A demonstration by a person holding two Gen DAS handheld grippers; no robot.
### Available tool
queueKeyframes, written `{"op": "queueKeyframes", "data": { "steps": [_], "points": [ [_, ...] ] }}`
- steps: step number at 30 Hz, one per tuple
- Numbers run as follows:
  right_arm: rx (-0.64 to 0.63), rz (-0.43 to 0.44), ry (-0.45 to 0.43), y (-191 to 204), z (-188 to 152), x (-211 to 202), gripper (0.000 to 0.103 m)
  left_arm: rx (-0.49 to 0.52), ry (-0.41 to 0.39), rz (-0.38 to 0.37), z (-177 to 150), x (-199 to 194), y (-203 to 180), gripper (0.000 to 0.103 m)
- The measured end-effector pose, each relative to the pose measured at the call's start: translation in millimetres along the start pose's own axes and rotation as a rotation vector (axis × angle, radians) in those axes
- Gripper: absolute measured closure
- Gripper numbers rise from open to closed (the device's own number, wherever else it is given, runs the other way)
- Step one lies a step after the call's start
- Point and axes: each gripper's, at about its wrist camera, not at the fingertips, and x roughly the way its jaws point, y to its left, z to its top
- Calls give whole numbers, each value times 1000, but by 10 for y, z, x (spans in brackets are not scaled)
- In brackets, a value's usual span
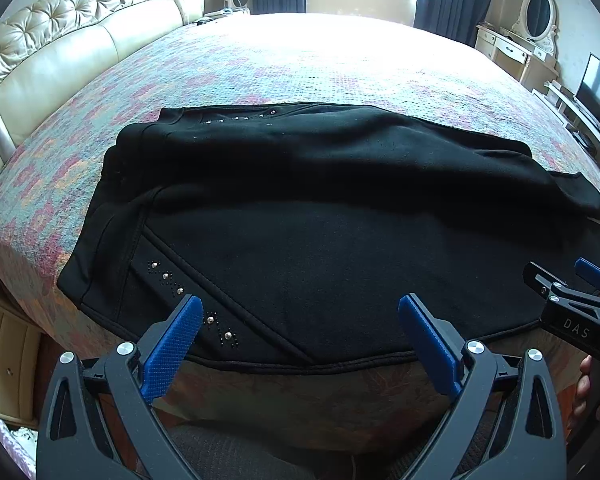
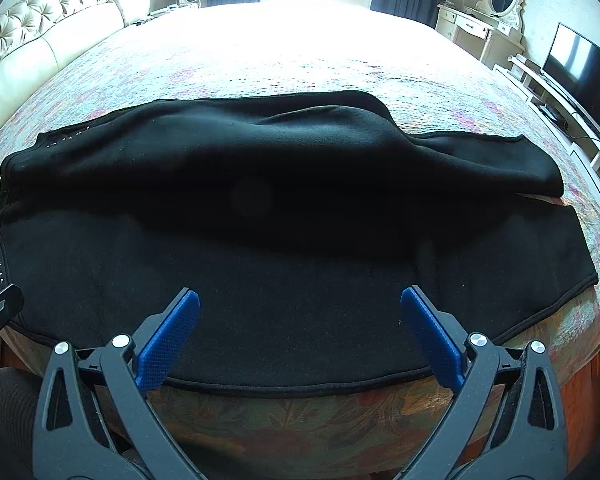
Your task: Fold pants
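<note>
At the bed's near edge, black fleece pants with stud trim (image 1: 320, 216) lie spread across the floral quilted bed (image 1: 300, 68). Left gripper (image 1: 300, 320) and right gripper (image 2: 300, 316): jaws wide open, holding nothing. Risk: thick fleece bunches, or only the top layer gets pinched.

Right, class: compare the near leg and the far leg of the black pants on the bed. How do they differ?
The near leg lies flat and smooth; the far leg is rumpled, with a raised hump. The near leg reaches the bed's front edge; the far leg lies further in. Their ends at the right are not lined up. Both are black, run side to side, and carry a row of studs near the waist.
</note>
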Motion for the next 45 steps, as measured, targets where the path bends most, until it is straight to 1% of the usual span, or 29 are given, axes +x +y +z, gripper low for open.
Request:
{"op": "queueKeyframes", "data": {
  "steps": [45],
  "points": [
    [-8,10,36,67,-9,83,2,7,6,-5,10,-5,-10,6]
  ]
}}
